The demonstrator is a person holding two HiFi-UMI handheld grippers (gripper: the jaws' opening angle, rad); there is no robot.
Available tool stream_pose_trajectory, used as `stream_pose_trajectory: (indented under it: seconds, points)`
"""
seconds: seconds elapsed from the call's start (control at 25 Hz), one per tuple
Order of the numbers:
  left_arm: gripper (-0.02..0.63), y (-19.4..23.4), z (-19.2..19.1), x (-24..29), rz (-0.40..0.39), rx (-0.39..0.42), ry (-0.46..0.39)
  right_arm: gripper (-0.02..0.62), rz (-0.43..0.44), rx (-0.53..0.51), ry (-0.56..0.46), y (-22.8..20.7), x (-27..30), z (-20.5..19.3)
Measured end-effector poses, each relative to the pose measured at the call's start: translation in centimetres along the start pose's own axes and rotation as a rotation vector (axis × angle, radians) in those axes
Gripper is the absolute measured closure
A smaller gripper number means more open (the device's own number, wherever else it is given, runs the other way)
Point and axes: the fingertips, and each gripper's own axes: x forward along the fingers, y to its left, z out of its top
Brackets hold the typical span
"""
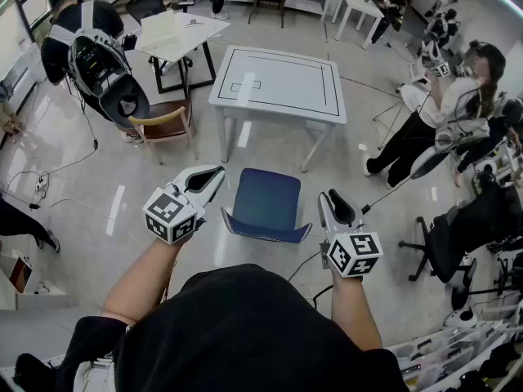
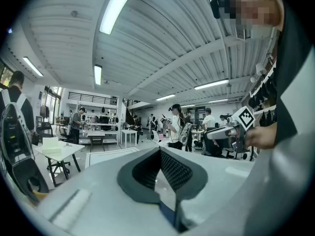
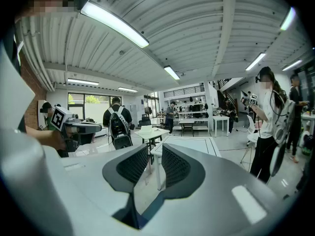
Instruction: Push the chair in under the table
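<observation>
A blue chair (image 1: pixel 265 203) stands on the floor, apart from the near side of the white table (image 1: pixel 278 80) with black lines on its top. My left gripper (image 1: pixel 214 176) hovers at the chair's left edge, its jaws shut with nothing between them. At the chair's right edge my right gripper (image 1: pixel 326 199) is held a little open and empty. In the left gripper view the left gripper (image 2: pixel 160 151) points toward the table (image 2: pixel 110 154). In the right gripper view the right gripper (image 3: pixel 155 150) frames a table leg, with the table (image 3: pixel 192 144) ahead. I cannot tell whether either gripper touches the chair.
A wooden chair (image 1: pixel 163 125) stands left of the table, near a second white table (image 1: pixel 176 31) and a person with a backpack (image 1: pixel 90 51). Another person (image 1: pixel 441 113) stands at the right, and a black office chair (image 1: pixel 453 235) at the right front. Cables lie on the floor.
</observation>
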Motion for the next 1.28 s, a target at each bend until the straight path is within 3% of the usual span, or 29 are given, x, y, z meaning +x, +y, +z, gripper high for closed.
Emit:
stream_pose_trajectory:
  seconds: [0.4,0.52,0.72,1.0,1.12,1.28]
  points:
    - [0.606,-1.7,-1.2,1.1,0.006,-0.022,0.028,0.488,0.017,0.007,0.010,-1.7,-0.9,-1.0]
    - [0.606,-2.6,-0.9,1.3,-0.015,-0.033,0.002,0.488,0.033,0.005,0.004,-2.0,-1.2,-1.1]
    - [0.516,-4.1,-0.6,1.6,-0.055,-0.061,-0.042,0.460,0.065,0.000,-0.012,-2.4,-1.7,-1.3]
    - [0.360,-5.0,-1.8,2.3,-0.017,-0.098,-0.032,0.342,0.069,0.004,0.003,-4.6,-2.0,-2.5]
    - [0.336,-5.3,-2.7,2.6,0.001,-0.112,-0.017,0.302,0.072,0.013,0.012,-5.4,-2.1,-3.3]
    - [0.336,-5.5,-3.7,2.9,0.020,-0.122,0.021,0.298,0.087,0.026,0.028,-6.2,-1.8,-4.2]
